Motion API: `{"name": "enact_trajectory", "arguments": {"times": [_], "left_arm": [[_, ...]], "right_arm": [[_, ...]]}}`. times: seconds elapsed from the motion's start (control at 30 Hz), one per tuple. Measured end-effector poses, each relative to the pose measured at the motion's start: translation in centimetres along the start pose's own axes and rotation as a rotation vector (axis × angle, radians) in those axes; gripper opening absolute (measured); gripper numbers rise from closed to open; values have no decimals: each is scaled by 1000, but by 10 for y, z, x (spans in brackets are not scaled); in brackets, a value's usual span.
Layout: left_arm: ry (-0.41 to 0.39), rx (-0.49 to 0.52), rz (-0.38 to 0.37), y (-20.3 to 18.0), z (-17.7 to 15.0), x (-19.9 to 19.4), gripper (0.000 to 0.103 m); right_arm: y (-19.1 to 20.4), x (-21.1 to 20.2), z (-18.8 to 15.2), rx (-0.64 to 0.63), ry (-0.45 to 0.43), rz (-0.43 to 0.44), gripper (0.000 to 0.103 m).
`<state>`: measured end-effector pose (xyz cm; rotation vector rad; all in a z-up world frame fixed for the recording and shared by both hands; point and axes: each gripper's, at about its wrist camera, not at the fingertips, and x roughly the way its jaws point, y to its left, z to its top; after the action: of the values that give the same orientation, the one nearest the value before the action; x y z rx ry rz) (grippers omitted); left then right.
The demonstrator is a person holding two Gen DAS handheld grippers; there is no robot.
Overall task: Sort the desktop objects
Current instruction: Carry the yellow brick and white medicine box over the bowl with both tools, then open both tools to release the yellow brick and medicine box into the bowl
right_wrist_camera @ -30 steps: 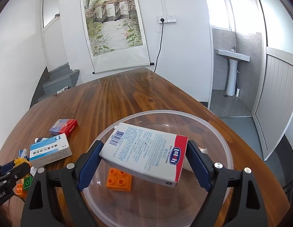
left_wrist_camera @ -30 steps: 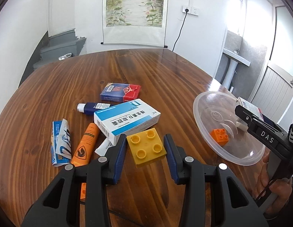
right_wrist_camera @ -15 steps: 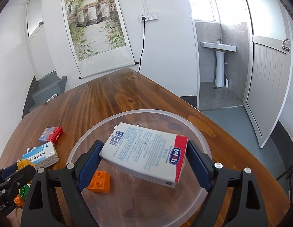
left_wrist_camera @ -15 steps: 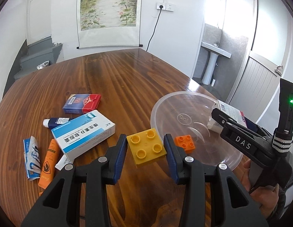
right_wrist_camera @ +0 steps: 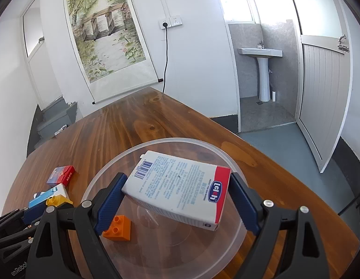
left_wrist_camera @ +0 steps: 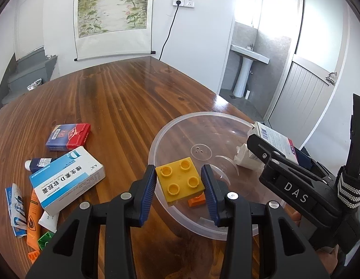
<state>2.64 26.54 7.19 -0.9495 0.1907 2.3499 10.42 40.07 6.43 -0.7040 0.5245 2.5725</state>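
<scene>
The left tool (left_wrist_camera: 178,184) clamps a yellow brick (left_wrist_camera: 180,181), now carried from above the bare table (left_wrist_camera: 124,97) to over the near rim of the clear bowl (left_wrist_camera: 156,139), where an orange brick (right_wrist_camera: 117,229) already lies. The right tool (right_wrist_camera: 176,200), jaws wide, grips a white carton (right_wrist_camera: 177,190) above the same bowl. Judged from this, both items are poised for release. Farther left, a blue-and-white box (left_wrist_camera: 67,177), tubes and a red-and-blue pack (left_wrist_camera: 68,137) remain unsorted.
</scene>
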Motion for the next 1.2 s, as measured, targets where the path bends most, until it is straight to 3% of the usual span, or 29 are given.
{"name": "enact_trajectory", "arguments": {"times": [0.27, 0.3, 0.37, 0.4, 1.2], "left_arm": [[33, 39, -13, -7, 4, 19, 44], [45, 46, -20, -8, 3, 21, 47], [43, 51, -22, -10, 1, 22, 64], [33, 52, -19, -10, 0, 21, 65], [15, -7, 66, 17, -1, 0, 65]], "right_arm": [[-6, -1, 3, 32, -7, -3, 91], [-8, 0, 3, 41, -3, 1, 91], [-11, 1, 3, 60, 3, 4, 91], [-13, 1, 4, 67, 5, 2, 91], [-4, -7, 1, 17, -38, 22, 91]]}}
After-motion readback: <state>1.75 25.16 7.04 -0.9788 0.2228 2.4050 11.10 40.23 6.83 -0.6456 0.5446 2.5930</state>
